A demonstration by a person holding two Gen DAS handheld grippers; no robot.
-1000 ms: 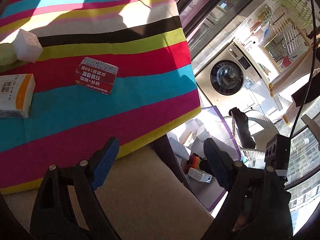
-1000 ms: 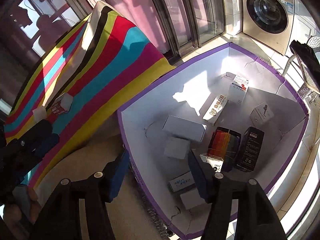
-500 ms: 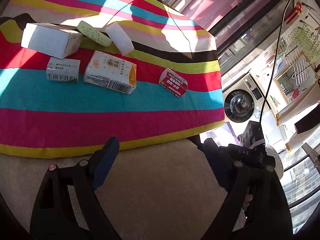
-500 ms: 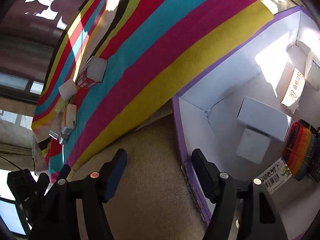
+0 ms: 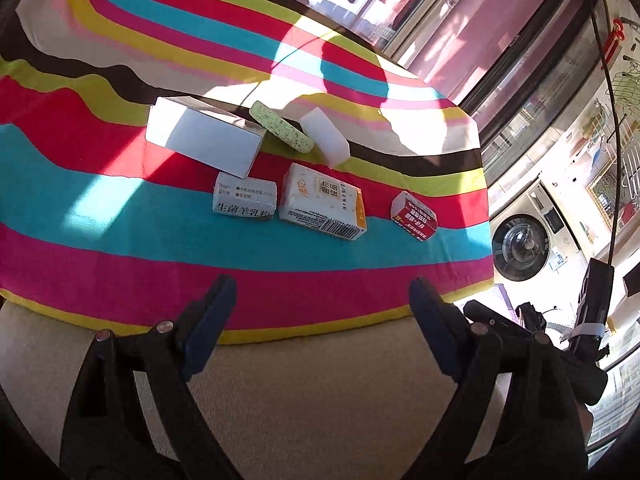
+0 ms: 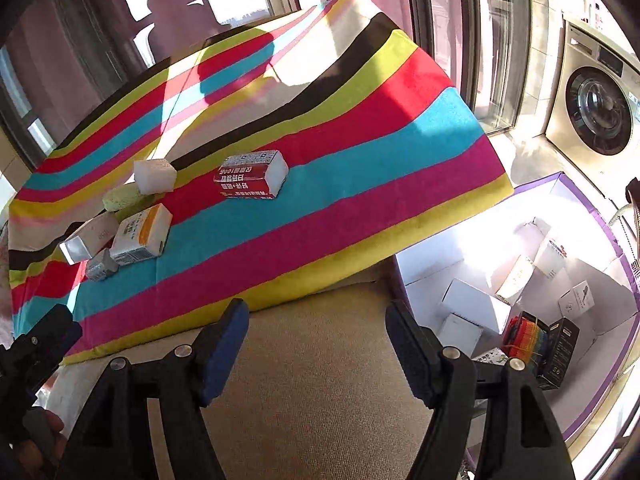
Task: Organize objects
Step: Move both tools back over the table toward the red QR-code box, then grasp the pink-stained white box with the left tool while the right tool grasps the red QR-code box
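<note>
left tongs [image 5: 320, 300]: opening, empty | right tongs [image 6: 316, 328]: opening, empty | red box [image 6: 250, 174], sponge [image 5: 280, 126] on table [image 5: 120, 272]

the purple-edged bin [image 6: 600, 216] runs off the right wrist view's right edge, its near wall behind a gripper arm. print on the boxes inside [image 6: 516, 276] is too small to read. the small silver packet [image 6: 102, 266] sits half behind the orange-ended box [image 6: 140, 236] — label unreadable.

Striped multicolour cloth [image 5: 360, 252]; red-and-white box [image 6: 250, 175]; purple-edged white bin [image 6: 576, 420]; blue-padded fingers [image 5: 208, 328].
</note>
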